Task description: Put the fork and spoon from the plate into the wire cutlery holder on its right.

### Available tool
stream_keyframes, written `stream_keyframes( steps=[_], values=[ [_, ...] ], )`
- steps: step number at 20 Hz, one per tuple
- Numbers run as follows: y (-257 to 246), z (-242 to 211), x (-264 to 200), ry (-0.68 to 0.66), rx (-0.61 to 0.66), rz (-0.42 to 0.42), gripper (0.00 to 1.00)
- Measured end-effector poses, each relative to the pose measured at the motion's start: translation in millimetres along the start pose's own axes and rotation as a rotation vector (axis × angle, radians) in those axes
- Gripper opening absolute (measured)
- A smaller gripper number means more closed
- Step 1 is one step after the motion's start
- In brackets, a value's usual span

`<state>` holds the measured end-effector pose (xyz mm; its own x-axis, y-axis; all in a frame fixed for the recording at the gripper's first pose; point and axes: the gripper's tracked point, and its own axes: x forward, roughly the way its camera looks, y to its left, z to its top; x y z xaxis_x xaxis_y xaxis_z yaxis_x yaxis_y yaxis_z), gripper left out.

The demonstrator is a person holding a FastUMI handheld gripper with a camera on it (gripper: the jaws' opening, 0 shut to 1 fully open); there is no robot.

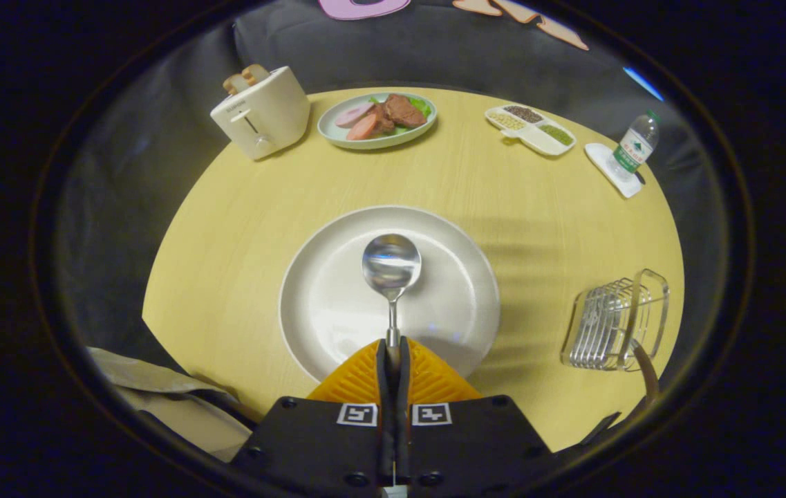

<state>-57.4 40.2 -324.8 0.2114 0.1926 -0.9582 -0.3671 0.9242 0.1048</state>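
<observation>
Gripper: the gripper [393, 351] is pinching the spoon [390, 277] by its thin handle. Both fingers are pressing on it from the two sides, so it is not slipping.
Spoon: its round bowl is pointing far, away from the fingers, and facing up. It is showing over the middle of the plate [323, 304]. I cannot tell if it is lifted or touching the plate.
Why by the handle: the handle is the skinny part, so the fingers are fitting around it well.
Plate: it is sitting near, in the middle of the table [227, 228]. No fork is lying on it now.
Holder: the wire holder [614, 321] is standing to the right of the plate, well apart from it. A dark handle [645, 370] is sticking out at its near side; I think that may be the fork, but I cannot tell.
Next job: I think the spoon is needing to go right and drop into the holder, handle or bowl first.
Far things: a toaster [261, 111], a plate of food [377, 119], a snack tray [531, 128] and a water bottle [634, 146] are waiting far off, out of the way.
</observation>
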Motion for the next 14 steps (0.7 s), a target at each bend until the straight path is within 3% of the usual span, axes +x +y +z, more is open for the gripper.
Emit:
stream_keyframes(
  steps=[7,14],
  values=[
    [-54,8,-43,-0.013,0.027,-0.032,0.05],
    [-127,7,-79,-0.016,0.066,-0.125,0.05]
  ],
)
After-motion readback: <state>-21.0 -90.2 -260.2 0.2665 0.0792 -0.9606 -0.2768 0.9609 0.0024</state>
